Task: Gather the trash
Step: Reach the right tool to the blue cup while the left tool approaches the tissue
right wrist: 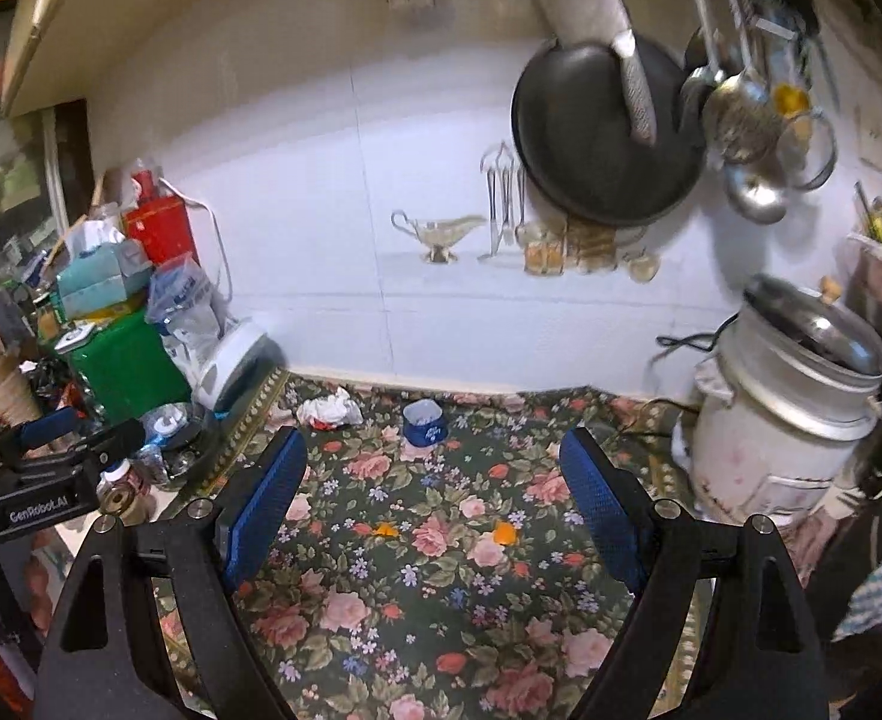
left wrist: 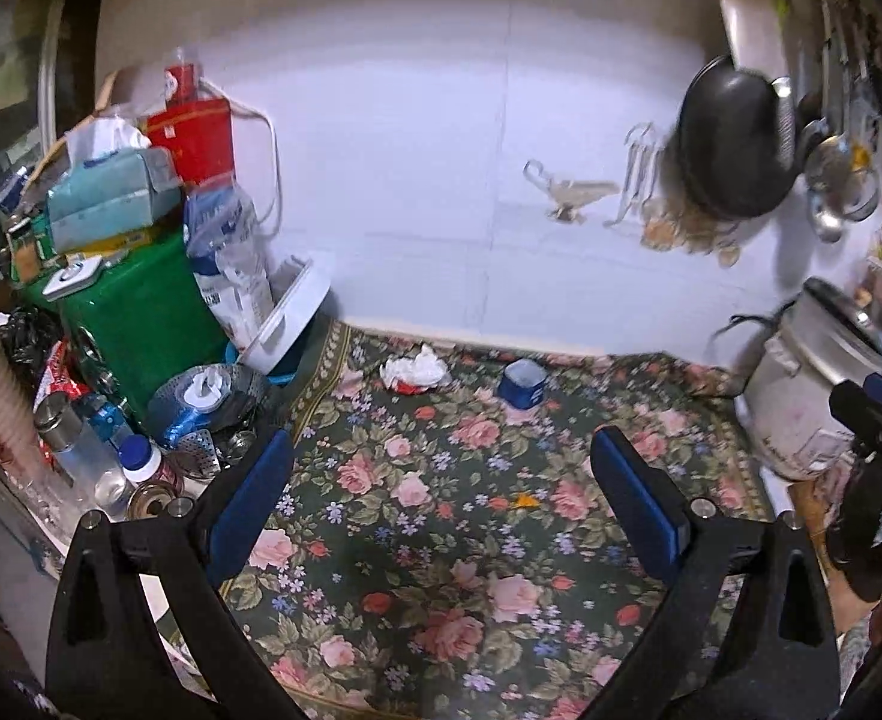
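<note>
Nothing is collected yet: both the left gripper (left wrist: 441, 498) and the right gripper (right wrist: 432, 495) hang over the floral cloth (left wrist: 441, 540) with jaws spread wide and nothing between them. The crumpled white tissue (left wrist: 414, 373) and the small blue cup (left wrist: 524, 383) lie at the far edge of that cloth, against the wall. Both sit well ahead of the fingertips, the tissue nearer the left-hand clutter, so all the picking is left, I'd say.
</note>
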Demonstrator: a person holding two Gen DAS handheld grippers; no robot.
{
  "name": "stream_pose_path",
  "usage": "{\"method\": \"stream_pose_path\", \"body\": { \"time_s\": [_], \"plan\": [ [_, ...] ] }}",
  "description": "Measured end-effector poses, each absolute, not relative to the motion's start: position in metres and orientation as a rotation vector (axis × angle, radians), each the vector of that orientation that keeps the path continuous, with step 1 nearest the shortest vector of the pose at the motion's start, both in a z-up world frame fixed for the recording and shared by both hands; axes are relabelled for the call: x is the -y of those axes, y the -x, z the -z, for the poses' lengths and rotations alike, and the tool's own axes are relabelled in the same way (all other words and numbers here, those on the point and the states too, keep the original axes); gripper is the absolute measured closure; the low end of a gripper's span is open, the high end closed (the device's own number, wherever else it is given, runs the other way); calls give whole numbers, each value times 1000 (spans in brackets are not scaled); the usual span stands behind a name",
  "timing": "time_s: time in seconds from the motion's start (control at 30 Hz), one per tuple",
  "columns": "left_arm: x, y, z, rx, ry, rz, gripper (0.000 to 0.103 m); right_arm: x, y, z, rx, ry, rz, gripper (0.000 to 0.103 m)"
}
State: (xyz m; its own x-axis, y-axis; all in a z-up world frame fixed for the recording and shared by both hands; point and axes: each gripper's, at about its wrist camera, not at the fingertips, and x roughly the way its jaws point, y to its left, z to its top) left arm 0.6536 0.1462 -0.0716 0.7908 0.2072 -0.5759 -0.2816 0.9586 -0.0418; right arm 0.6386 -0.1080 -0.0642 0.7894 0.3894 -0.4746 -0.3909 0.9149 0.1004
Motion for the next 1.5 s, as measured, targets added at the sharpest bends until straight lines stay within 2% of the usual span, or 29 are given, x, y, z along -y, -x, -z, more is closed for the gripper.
{"method": "stream_pose_path", "body": {
  "time_s": [0.3,0.53,0.83,1.03,1.1,1.3,1.5],
  "plan": [
    [-224,-736,115,-713,165,-208,3,42,-728,106,-681,-39,-427,19],
    [-276,-803,167,-810,233,-144,3,-22,-826,168,-810,-23,-360,19],
    [-300,-864,231,-901,284,-98,3,-73,-925,258,-968,8,-272,19],
    [-308,-895,260,-933,312,-65,3,-76,-955,299,-1053,-16,-214,21],
    [-308,-904,267,-938,312,-61,3,-74,-957,303,-1052,-25,-209,37],
    [-313,-936,289,-950,334,-84,3,-70,-943,291,-998,8,-214,37],
    [-305,-966,307,-952,319,-80,3,-48,-899,254,-956,-28,-224,37]
  ]
}}
